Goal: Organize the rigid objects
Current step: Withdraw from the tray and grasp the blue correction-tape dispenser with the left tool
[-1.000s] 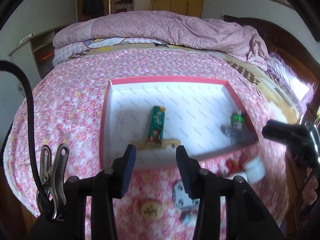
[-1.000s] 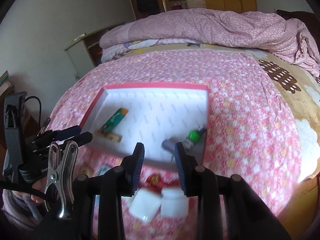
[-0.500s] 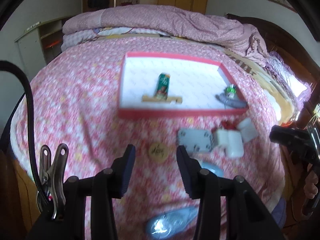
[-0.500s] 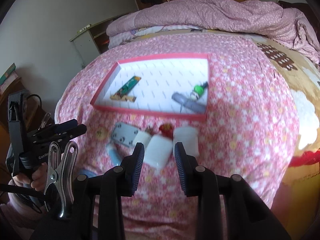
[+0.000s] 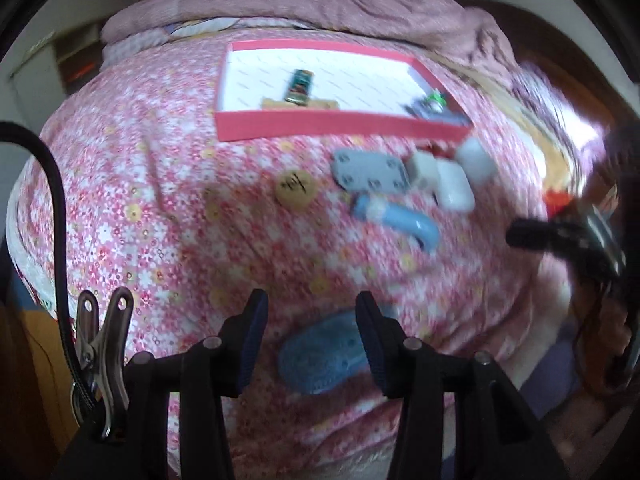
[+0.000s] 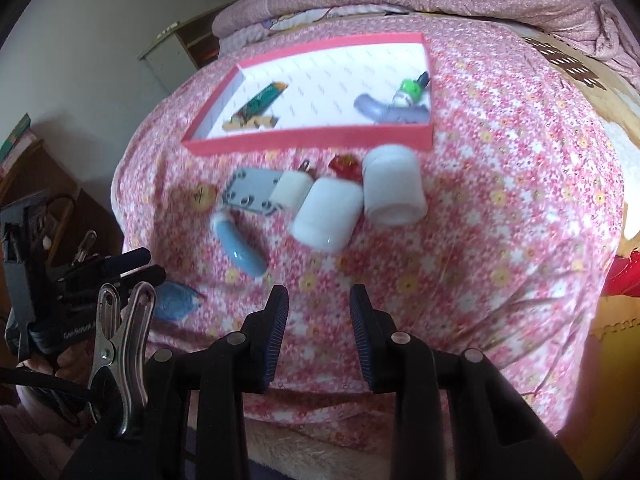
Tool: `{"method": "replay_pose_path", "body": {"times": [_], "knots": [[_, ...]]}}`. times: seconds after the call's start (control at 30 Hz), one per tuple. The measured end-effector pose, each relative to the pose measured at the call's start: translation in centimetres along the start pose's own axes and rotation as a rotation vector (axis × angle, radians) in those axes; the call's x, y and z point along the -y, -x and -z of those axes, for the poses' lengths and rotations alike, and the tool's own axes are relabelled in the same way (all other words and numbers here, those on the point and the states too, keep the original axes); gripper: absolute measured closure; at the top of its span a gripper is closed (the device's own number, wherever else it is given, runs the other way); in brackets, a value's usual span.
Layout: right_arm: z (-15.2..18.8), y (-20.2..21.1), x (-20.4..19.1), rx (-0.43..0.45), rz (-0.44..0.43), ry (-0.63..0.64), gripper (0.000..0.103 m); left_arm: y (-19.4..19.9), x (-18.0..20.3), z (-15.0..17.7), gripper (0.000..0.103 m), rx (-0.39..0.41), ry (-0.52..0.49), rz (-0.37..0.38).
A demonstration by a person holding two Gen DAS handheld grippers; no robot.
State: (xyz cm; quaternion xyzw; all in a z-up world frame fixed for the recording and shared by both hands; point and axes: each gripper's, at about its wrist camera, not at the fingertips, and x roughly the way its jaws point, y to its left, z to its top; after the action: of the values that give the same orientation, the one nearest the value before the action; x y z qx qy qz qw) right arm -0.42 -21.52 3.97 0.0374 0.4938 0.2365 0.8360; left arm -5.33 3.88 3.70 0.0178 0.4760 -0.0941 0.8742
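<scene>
The left gripper (image 5: 308,312) hung above a flat blue oval plastic piece (image 5: 324,354) on the pink floral bedspread (image 5: 160,208), its jaws opening and empty. The red-rimmed white tray (image 6: 308,142) lay beyond. The right gripper (image 6: 318,304) was parted and empty. Judged step: approach. The next move calls for lowering onto one loose piece.

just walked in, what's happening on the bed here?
A person with a gripper in each hand is sorting small items into the red-rimmed tray. A few sit inside already. White containers, a grey plate and a blue tube lie outside. The left gripper, jaws opening, hangs over a blue oval piece. The right gripper holds nothing.
</scene>
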Motion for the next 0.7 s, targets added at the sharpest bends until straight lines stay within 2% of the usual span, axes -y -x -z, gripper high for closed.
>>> {"method": "replay_pose_path", "body": {"times": [0.2, 0.33, 0.7], "knots": [[0.5, -1.4, -0.8, -0.042, -0.020, 0.012, 0.070, -0.5, 1.5, 1.7, 0.053, -0.034, -0.106, -0.003], [0.8, -1.8, -1.3, -0.054, -0.024, 0.022, 0.070, -0.8, 1.6, 1.8, 0.037, -0.031, -0.140, -0.042], [1.2, -2.8, -1.7, -0.073, -0.037, 0.016, 0.070, -1.6, 2.4, 2.6, 0.037, -0.049, -0.204, -0.034]]}}
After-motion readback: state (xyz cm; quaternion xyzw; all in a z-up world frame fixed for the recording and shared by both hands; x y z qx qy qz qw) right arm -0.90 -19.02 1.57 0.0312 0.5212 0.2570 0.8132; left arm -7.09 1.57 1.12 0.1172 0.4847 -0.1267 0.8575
